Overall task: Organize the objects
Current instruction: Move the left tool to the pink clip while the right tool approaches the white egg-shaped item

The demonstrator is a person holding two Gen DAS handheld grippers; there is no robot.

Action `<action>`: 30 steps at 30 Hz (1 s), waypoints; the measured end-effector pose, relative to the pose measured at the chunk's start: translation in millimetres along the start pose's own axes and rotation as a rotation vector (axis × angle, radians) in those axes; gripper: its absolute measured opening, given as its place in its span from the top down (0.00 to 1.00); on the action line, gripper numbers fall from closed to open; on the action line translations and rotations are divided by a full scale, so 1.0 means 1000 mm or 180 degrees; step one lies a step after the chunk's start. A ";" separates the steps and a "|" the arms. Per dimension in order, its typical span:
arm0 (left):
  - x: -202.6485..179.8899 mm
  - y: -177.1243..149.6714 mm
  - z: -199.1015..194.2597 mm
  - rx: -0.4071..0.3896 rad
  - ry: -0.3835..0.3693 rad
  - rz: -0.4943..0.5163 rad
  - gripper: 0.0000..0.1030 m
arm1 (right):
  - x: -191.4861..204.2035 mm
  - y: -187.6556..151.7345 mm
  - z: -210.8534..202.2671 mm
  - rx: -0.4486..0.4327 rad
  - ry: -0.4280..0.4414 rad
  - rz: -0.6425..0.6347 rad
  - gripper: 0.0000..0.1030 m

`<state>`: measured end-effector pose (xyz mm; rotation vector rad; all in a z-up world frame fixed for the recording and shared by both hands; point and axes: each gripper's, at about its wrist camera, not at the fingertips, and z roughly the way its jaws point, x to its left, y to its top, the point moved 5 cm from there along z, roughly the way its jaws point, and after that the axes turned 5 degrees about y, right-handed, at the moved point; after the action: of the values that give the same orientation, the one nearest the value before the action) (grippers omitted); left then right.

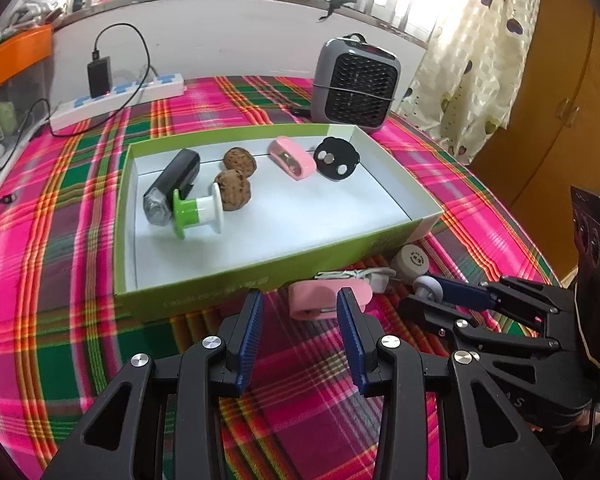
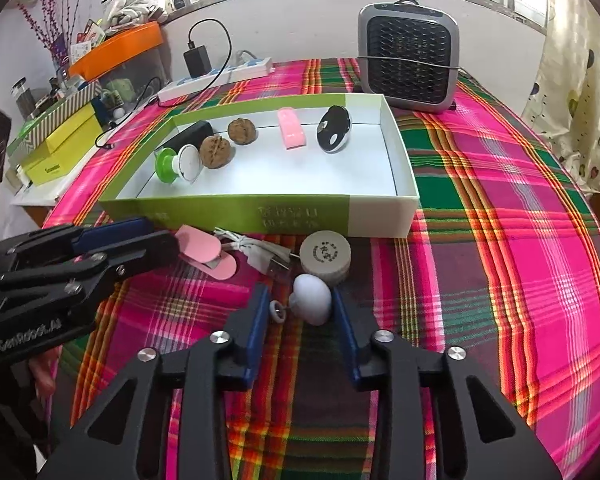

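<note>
- While the box (image 1: 260, 272) already held most of the things, four were left on the cloth along its near wall: a pink clip (image 1: 320, 300), a white cable bundle (image 2: 256, 250), a beige disc (image 2: 326, 256) and a white knob (image 2: 312, 298).
- Left gripper (image 1: 300, 312) pointed down at the pink clip with its jaws spread. The clip's end lay by the right pad, but I could not tell whether it touched; nothing was pinched. It looked lined up to take the clip next.
- Right gripper (image 2: 300, 304) straddled the white knob, jaws part-way in. The right pad sat against the knob's side and the left pad stood clear of it, beside a small grey ring (image 2: 277, 311) on the knob's stem, so the knob was not gripped and rested on the cloth.
- Inside the box lay a black torch (image 1: 172, 184), a green-and-white spool (image 1: 198, 212), two walnuts (image 1: 232, 178), a second pink clip (image 1: 294, 160) and a black piece (image 1: 336, 158) with pale round spots. They were crowded toward the far wall, leaving the near floor free for the rest.
- Each gripper had taken the loose thing on its own side, probably so the two would not cross.
- The table (image 2: 520, 240) wore a bright pink, green and orange plaid cloth.
- Behind the box stood a grey heater (image 2: 410, 60) and a power strip (image 1: 120, 98) with a black charger plugged in; barred windows, a spotted curtain (image 1: 480, 60) and a wooden cupboard (image 1: 560, 100) closed the room.
</note>
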<state>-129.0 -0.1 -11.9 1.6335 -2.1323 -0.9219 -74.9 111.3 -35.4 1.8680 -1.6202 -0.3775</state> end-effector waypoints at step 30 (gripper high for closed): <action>-0.020 0.007 -0.004 -0.0120 -0.0171 0.0372 0.65 | -0.030 -0.013 -0.020 -0.0021 -0.0107 0.0090 0.68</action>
<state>-125.7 19.0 -1.8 1.4650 -2.2057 -0.9738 -58.5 146.4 -34.0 1.8411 -1.6637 -0.4035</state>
